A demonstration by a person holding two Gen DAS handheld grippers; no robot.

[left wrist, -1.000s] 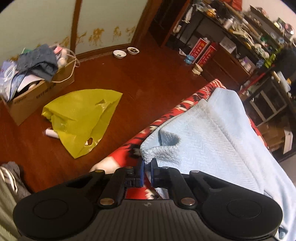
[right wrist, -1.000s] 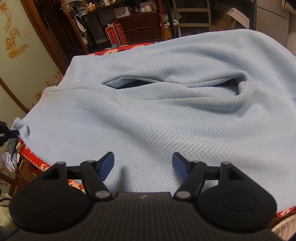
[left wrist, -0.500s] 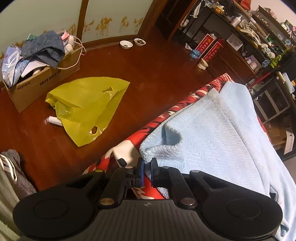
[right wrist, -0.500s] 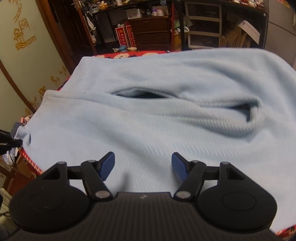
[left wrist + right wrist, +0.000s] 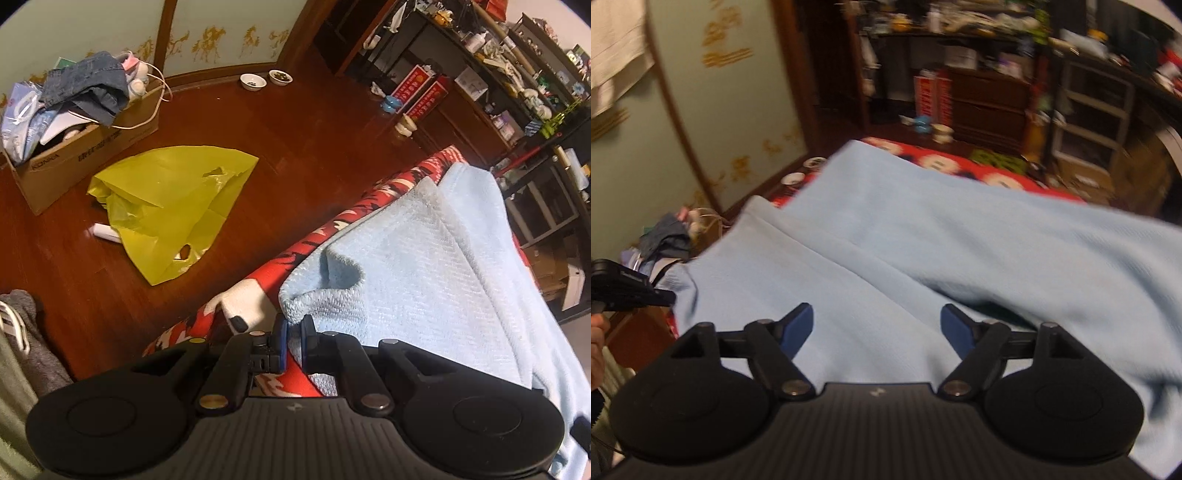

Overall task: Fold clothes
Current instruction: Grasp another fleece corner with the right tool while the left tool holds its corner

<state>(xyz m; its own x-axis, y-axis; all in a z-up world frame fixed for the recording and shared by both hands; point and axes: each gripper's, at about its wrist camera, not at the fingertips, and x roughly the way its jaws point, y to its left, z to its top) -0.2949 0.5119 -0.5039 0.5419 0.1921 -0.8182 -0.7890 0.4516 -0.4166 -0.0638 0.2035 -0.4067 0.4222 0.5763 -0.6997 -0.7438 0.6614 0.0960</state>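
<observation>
Left gripper (image 5: 292, 330) pinches a corner of the light-blue knit garment (image 5: 424, 280) on the red-patterned surface (image 5: 373, 195) as the right gripper (image 5: 877, 328), jaws just opened wide and empty, swings back above the folded-over cloth, likely seeking its next hold.

The light blue garment (image 5: 424, 266) is showing soft, ribbed knit cloth (matt), while the wooden floor (image 5: 303, 140) is gleaming glossy.

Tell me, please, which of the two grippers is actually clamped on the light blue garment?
The left gripper: its jaws are pinched shut on a corner of the light blue garment. The right gripper stands wide open above the cloth, gripping nothing.
</observation>
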